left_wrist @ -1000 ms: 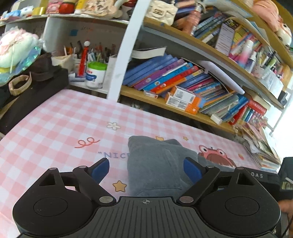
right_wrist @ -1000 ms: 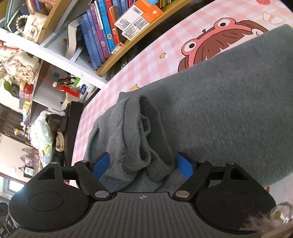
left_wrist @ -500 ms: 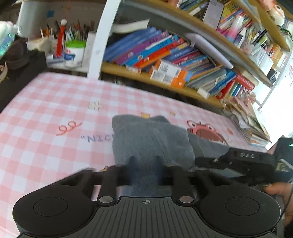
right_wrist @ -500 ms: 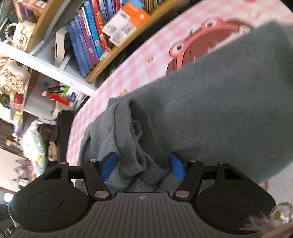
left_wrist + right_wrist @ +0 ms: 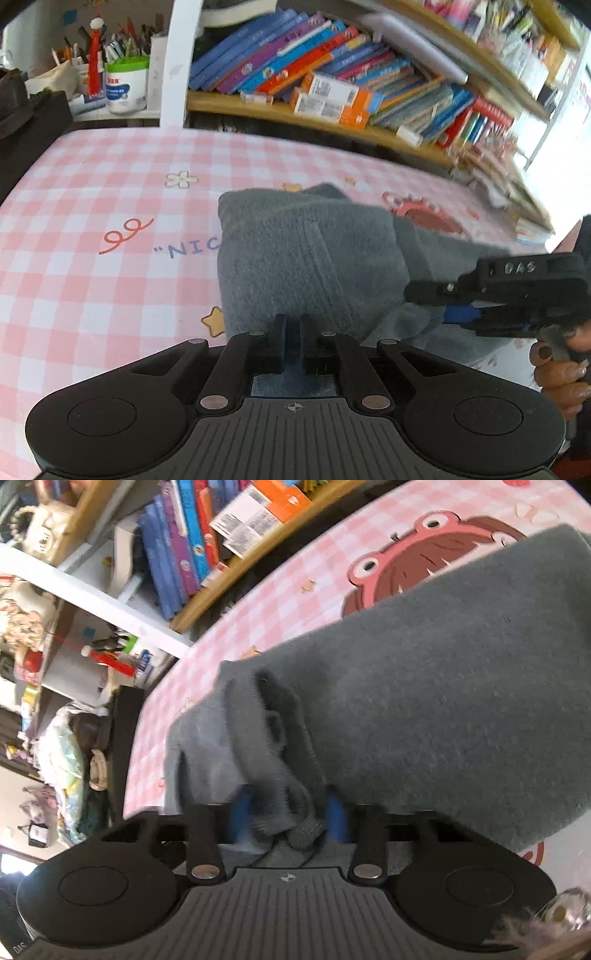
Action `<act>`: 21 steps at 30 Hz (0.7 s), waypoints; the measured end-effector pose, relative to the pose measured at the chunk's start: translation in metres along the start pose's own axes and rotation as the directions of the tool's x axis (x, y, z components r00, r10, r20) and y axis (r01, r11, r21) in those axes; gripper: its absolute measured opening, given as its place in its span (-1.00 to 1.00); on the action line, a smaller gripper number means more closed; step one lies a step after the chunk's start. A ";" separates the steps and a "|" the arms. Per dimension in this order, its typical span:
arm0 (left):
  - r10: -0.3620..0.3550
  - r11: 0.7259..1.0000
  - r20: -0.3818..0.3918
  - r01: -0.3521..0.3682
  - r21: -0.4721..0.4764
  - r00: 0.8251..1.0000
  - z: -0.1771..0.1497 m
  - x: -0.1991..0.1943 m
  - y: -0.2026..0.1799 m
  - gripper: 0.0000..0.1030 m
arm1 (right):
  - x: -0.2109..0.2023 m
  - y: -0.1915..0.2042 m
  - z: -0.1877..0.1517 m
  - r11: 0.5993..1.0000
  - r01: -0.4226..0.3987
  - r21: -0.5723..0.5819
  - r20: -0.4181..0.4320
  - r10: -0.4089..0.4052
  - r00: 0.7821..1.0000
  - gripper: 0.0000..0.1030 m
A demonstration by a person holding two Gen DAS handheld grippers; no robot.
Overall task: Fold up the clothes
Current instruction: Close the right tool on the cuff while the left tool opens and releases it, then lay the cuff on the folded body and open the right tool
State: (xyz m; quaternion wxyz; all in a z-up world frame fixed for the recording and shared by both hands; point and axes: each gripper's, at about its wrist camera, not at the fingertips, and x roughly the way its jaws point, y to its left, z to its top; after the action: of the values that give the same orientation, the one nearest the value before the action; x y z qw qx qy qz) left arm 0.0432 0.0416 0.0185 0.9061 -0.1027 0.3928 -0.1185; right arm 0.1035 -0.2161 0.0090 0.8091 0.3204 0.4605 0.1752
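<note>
Left claw [image 5: 291,338] pinching grey garment [image 5: 310,258] hem at 6 o'clock; right claw [image 5: 286,818] part-closed around bunched cuff [image 5: 291,812], risking slip.

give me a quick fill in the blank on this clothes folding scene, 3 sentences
1. The grey knit garment lies on a pink and white ____ tablecloth.
2. The left gripper has its blue-padded fingers nearly ____ on the grey fabric.
3. The right gripper has a bunched ____ of the garment between its fingers.

Missing words: checked; shut; fold
</note>
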 end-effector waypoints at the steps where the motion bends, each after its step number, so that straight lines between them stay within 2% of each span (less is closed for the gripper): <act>1: -0.008 1.000 0.016 0.008 0.003 1.000 0.000 -0.003 -0.001 -0.90 | -0.008 0.005 -0.001 0.999 -0.026 -0.026 0.036 0.027 0.999 -0.70; 3: -0.019 1.000 0.036 0.019 0.025 0.999 0.001 -0.007 -0.005 -0.89 | -0.023 0.013 -0.003 0.992 -0.072 -0.104 0.094 0.082 0.992 -0.71; 4: -0.019 0.999 0.032 0.018 0.034 0.999 0.001 -0.007 -0.007 -0.88 | -0.027 0.016 -0.004 0.989 -0.064 -0.137 0.108 0.079 0.991 -0.71; 7: -0.026 0.998 0.021 0.024 0.054 0.999 0.001 -0.006 -0.011 -0.88 | -0.015 0.005 -0.005 0.994 0.036 -0.106 0.070 -0.028 0.997 -0.71; 9: -0.036 0.996 0.020 0.035 0.079 0.999 0.002 -0.006 -0.015 -0.88 | -0.009 -0.006 -0.006 0.996 0.060 -0.060 0.043 -0.057 0.997 -0.71; 13: -0.030 0.992 -0.051 0.035 0.119 0.998 -0.002 0.003 -0.020 -0.89 | -0.011 -0.006 -0.006 0.997 0.048 -0.058 0.049 -0.045 0.998 -0.71; 18: -0.035 0.992 -0.091 0.045 0.117 0.995 -0.006 0.013 -0.016 -0.89 | -0.027 0.021 -0.012 0.980 0.012 -0.201 0.134 0.016 0.991 -0.73; 21: -0.040 0.992 -0.095 0.051 0.112 0.995 -0.007 0.016 -0.015 -0.85 | -0.021 0.022 -0.013 0.974 0.069 -0.214 0.117 -0.045 0.992 -0.73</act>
State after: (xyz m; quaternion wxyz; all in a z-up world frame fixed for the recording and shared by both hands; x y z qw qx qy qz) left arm 0.0467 0.0222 0.0064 0.8884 -0.0541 0.4246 -0.1661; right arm 0.0821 -0.2077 0.0326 0.8683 0.2258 0.4019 0.1831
